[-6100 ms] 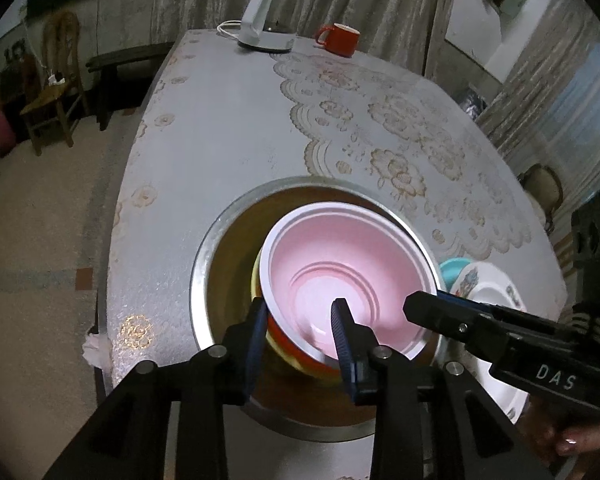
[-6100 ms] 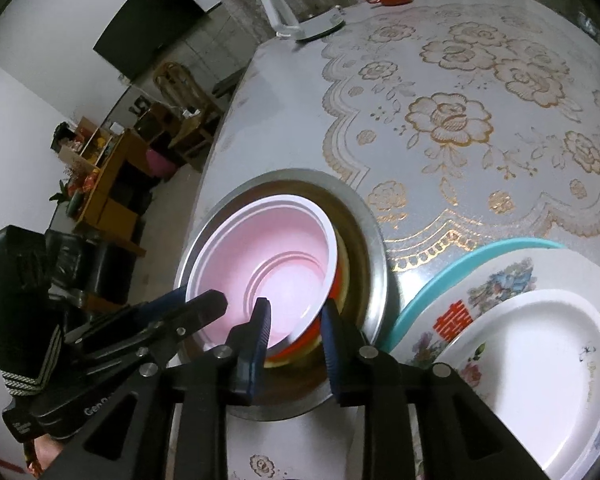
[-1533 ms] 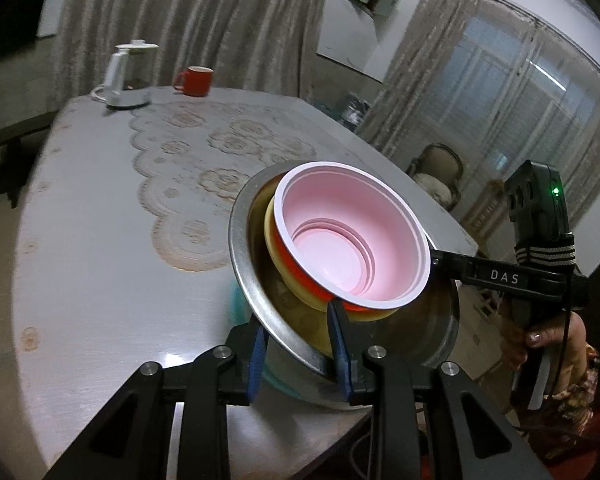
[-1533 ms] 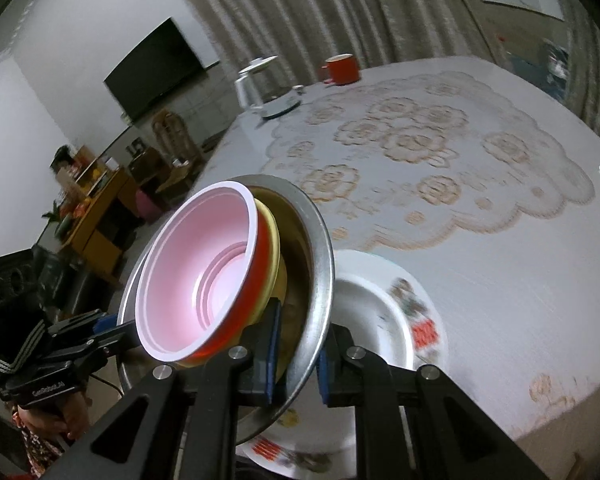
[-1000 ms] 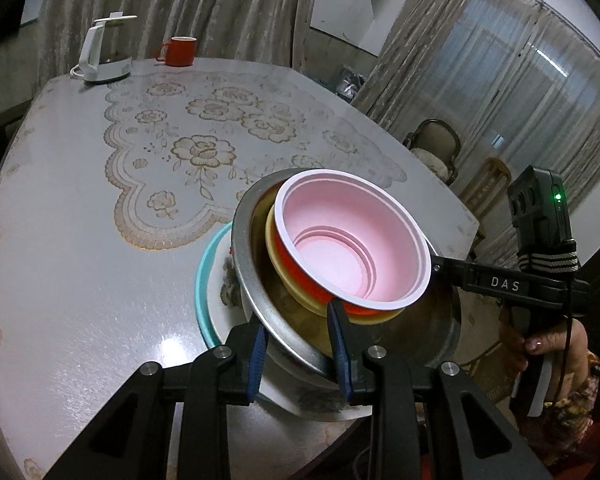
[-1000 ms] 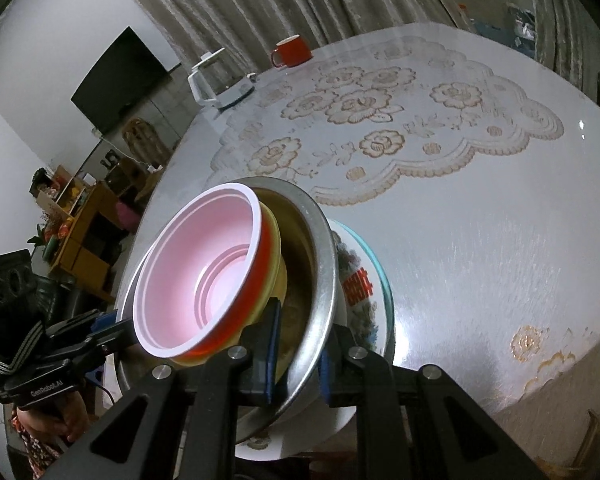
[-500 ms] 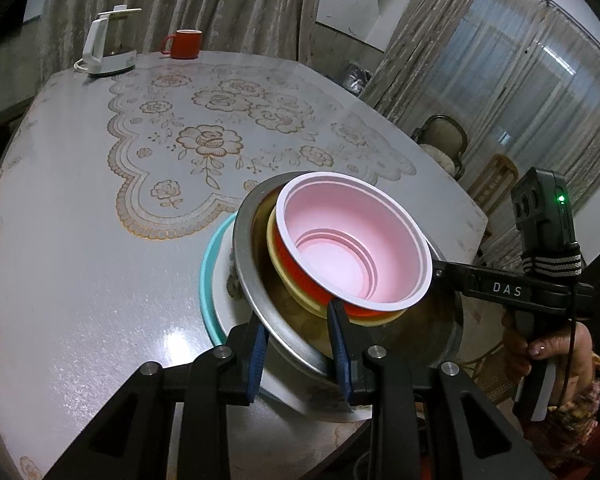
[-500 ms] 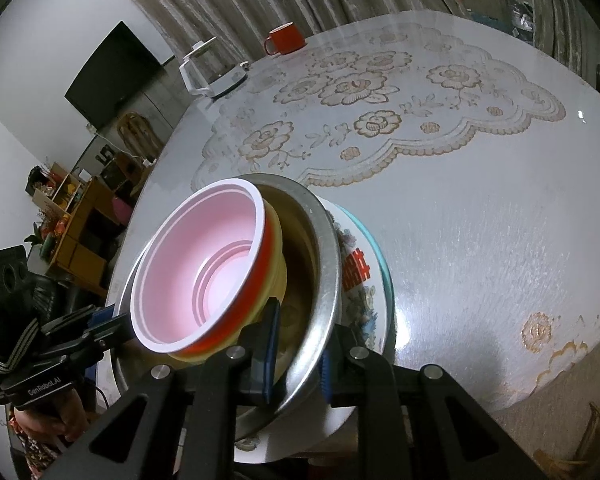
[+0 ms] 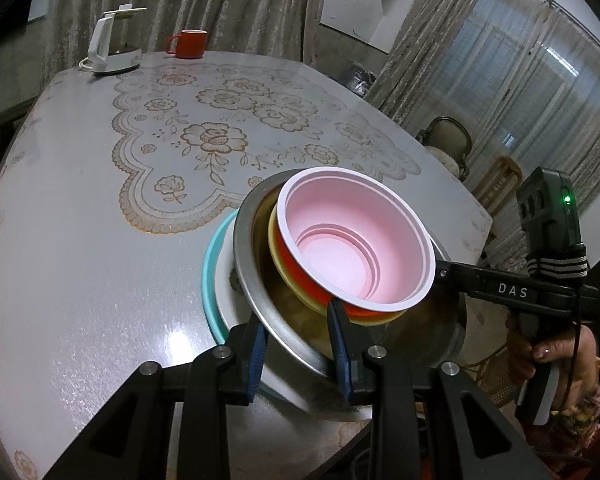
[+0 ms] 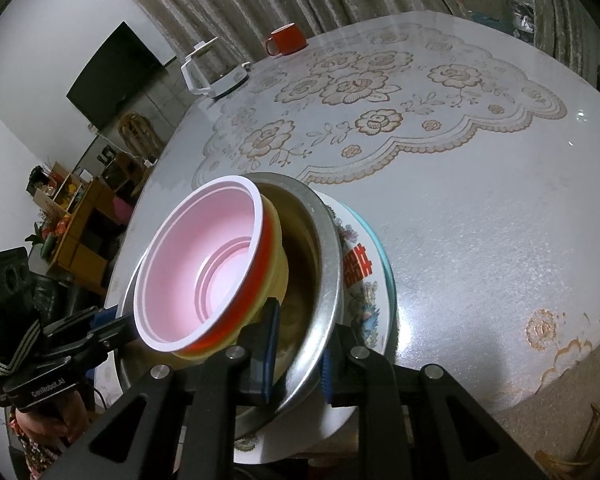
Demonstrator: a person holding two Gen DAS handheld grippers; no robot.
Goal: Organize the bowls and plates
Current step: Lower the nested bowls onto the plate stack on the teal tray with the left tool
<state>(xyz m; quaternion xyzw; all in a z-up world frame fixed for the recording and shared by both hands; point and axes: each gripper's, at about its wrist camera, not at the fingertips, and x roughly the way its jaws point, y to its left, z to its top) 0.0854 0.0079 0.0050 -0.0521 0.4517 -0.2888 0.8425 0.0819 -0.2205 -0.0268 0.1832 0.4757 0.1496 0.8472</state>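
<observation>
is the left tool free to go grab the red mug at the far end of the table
Probably not as things stand. The left tool is clamped on the rim of the metal basin that holds the stacked bowls, and the red mug stands across the table, beside the kettle.

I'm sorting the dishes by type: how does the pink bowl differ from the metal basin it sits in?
The pink bowl is matte pink with a white rim; the metal basin is shiny bare steel. The bowl is narrower and nests inside the wider basin, on top of an orange bowl and a yellow bowl. Both are round, open and empty on top.
</observation>
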